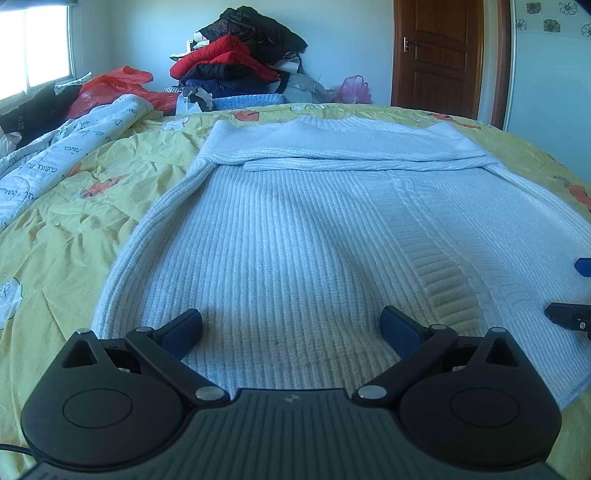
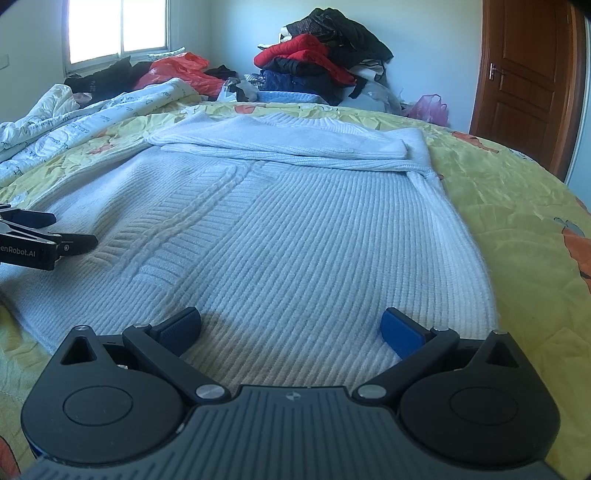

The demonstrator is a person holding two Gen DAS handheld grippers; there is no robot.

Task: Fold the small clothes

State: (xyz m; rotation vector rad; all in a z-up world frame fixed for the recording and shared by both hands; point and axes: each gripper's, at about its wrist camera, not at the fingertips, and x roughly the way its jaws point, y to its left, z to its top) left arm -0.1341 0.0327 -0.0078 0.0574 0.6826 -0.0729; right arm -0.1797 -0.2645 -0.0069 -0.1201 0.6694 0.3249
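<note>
Lying flat on yellow bedspread (image 1: 66, 206), sleeves crossed at far end: white ribbed sweater (image 1: 280, 229), likely soft, thick, floppy, best pinched at near hem between left gripper (image 1: 291, 326) and right gripper (image 2: 291, 326) jaws, both gaping wide, holding nothing.

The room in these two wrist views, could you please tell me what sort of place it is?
Most likely a home bedroom: a white knit sweater lies on a bed's yellow printed quilt, a pile of clothes sits against the far wall, and a wooden door and window frame it.
</note>
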